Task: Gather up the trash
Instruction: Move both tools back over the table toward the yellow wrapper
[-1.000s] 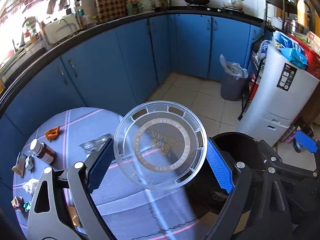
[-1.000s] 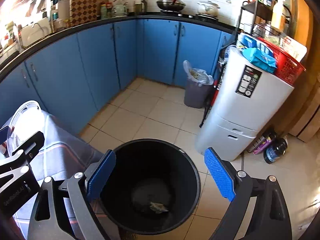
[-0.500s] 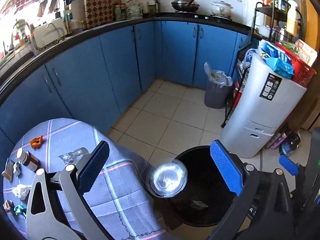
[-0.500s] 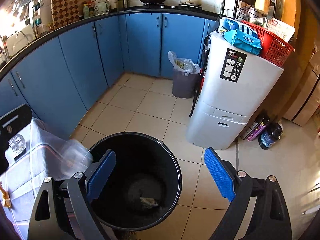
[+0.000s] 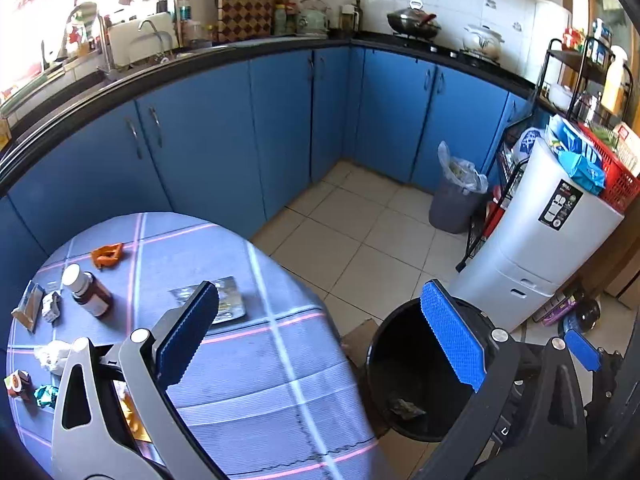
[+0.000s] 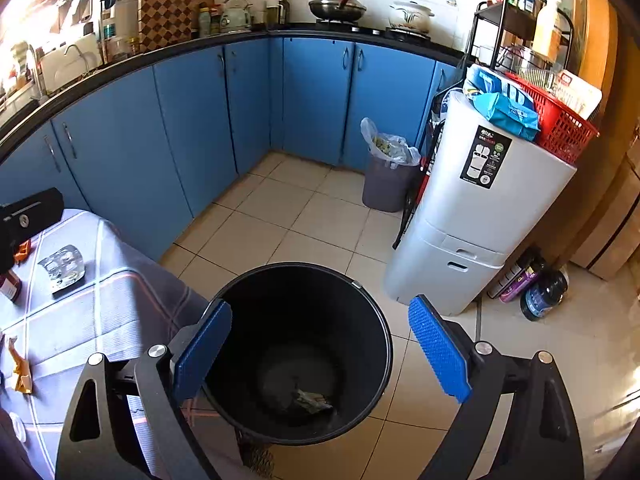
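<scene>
My left gripper is open and empty, hanging over the table edge beside the black bin. On the blue checked tablecloth lie a brown bottle, a clear blister pack, an orange scrap, crumpled white paper and small wrappers. My right gripper is open and empty above the black bin. A crumpled piece of trash lies at the bin's bottom. The blister pack also shows at the left of the right wrist view.
Blue cabinets curve round the back. A grey bin with a plastic bag stands on the tiled floor by a tall white unit topped by a red basket. Bottles stand on the floor at right.
The left gripper let go of the clear round lid, which fell toward the black bin and is no longer visible. The left gripper has risen and drawn back; its jaws are wider.
</scene>
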